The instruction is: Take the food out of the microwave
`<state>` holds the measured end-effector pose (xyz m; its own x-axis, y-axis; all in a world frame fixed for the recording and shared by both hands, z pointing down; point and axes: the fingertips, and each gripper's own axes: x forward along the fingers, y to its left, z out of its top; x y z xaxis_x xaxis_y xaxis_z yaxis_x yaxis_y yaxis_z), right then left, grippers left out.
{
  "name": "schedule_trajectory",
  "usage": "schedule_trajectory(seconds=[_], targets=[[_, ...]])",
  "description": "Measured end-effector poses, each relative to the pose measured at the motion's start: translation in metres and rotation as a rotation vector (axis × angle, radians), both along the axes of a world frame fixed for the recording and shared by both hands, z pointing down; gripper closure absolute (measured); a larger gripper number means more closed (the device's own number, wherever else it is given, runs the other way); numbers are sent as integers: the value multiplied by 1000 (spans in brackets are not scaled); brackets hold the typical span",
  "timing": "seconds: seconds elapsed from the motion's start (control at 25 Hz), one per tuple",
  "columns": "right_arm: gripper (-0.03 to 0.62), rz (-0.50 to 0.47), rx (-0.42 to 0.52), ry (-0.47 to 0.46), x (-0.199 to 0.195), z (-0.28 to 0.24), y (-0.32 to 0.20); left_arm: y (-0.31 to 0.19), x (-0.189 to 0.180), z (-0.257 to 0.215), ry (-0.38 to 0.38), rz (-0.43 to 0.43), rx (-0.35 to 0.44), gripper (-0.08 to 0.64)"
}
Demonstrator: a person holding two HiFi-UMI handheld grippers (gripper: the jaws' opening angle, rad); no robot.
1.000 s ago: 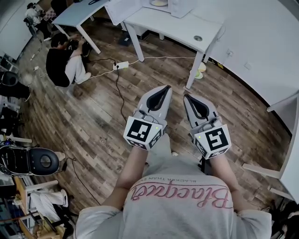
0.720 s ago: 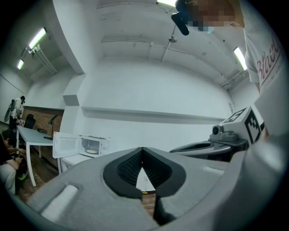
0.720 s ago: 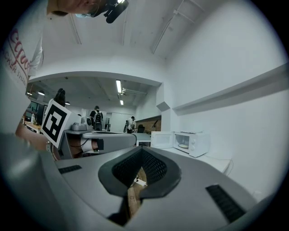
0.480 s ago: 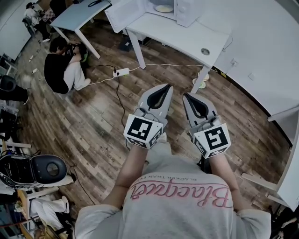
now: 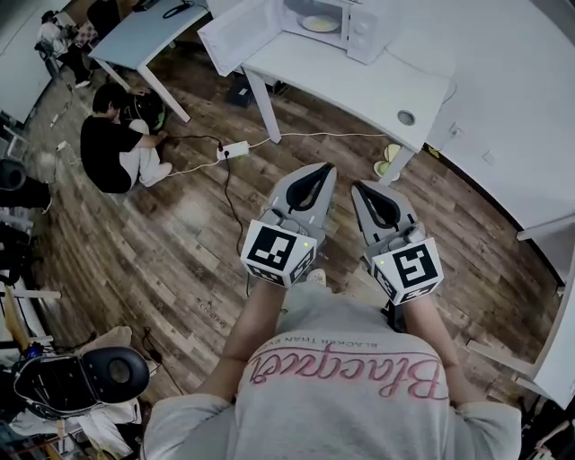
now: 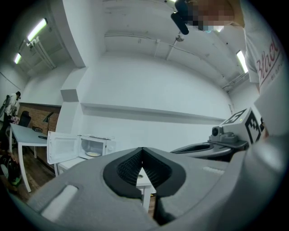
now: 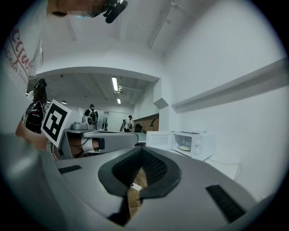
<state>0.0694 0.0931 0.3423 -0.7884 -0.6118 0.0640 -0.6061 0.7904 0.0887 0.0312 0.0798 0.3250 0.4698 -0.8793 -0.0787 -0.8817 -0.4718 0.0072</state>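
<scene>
The food [image 5: 316,23] is a pale, flat, round portion lying low inside the lit cavity of the microwave [image 5: 358,29]. Whether a plate is under it cannot be told. The microwave is white and stands at the far left end of a white bench [image 5: 359,85], against the wall [image 5: 503,99]. Its door [image 5: 235,34] is swung fully open to the left and overhangs the bench's left edge.

The left gripper [image 5: 321,167] and the right gripper [image 5: 358,186] are held level, side by side and close together, both pointing toward the bench. Each has its jaws together at the tips with nothing between them. Both are well short of the bench and clear of the microwave.

The bench top in front of and to the right of the microwave is mostly bare. It carries one small round object [image 5: 406,117] near the front right corner. The near edge of the bench is unobstructed.

Between the grippers and the bench lies open wooden floor [image 5: 180,234]. A white power strip [image 5: 231,150] rests on it left of the bench legs, and a thin cable [image 5: 314,137] runs from it under the bench. A person [image 5: 112,148] sits on the floor farther left, beside a second bench [image 5: 144,31], well apart from the microwave.
</scene>
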Motion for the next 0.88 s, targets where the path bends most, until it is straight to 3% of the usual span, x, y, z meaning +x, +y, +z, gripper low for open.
schedule_trajectory(seconds=[0.16, 0.88], targets=[[583, -1, 14, 7, -24, -5, -29, -32, -21, -3, 5, 11, 4, 557], [583, -29, -26, -5, -64, 0, -92, -98, -58, 1, 4, 5, -29, 557]])
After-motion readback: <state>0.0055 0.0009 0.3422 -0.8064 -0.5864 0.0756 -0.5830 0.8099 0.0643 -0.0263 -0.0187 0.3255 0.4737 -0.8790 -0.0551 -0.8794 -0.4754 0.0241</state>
